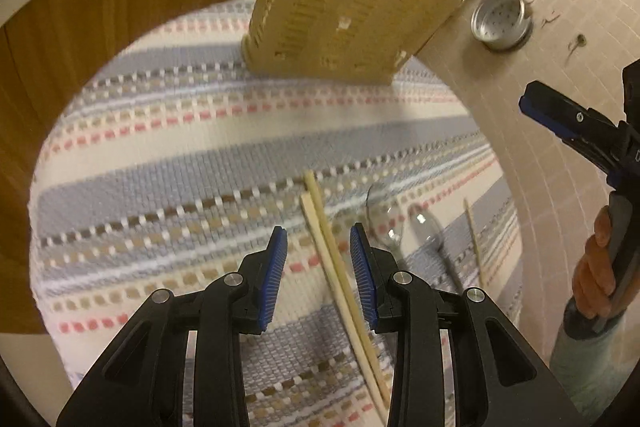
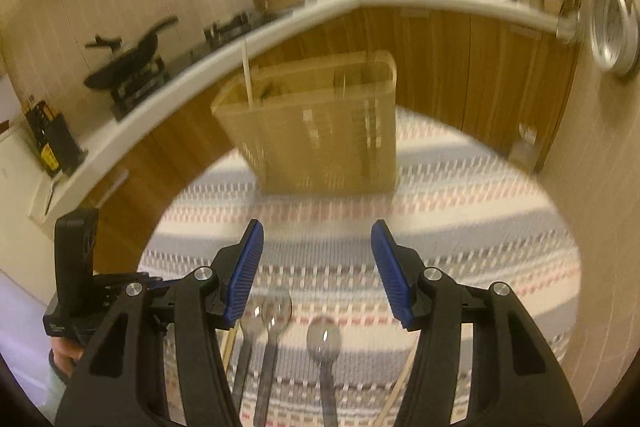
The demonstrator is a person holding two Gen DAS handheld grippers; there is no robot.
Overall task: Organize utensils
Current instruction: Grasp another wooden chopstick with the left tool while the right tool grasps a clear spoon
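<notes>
Utensils lie loose on the striped cloth (image 1: 168, 163), and the beige slotted utensil basket (image 1: 340, 19) standing at the cloth's far side serves as the landmark.

The left gripper (image 1: 319, 259) hovers low over the cloth with its jaws spread wide and nothing between the blue pads (image 1: 276, 267). A pair of pale chopsticks (image 1: 340, 267) lies on the cloth directly beneath the gap, closer to the right-hand pad, running from under the gripper body toward the basket. Just beyond them, on the side away from the wooden cabinet (image 1: 80, 27), rest two clear spoons (image 1: 428, 227) with bowls pointing toward the basket, then a single chopstick (image 1: 474, 239) near the cloth's edge.

The right gripper (image 2: 318, 269) is also held wide apart and empty, aimed straight at the basket (image 2: 316, 131). Below it, on the near side of the cloth (image 2: 480, 211) from the basket, lie three clear spoons (image 2: 323, 341), blurred, with a thin stick (image 2: 400, 383) at an angle beside them. One chopstick (image 2: 247, 75) stands upright in the basket's left compartment.

In the left wrist view the right gripper appears at the frame's edge over the tiled floor (image 1: 540, 27), gripped by the person's right hand (image 1: 596, 267). A round metal strainer (image 1: 500, 19) sits beyond the basket on those tiles.
</notes>
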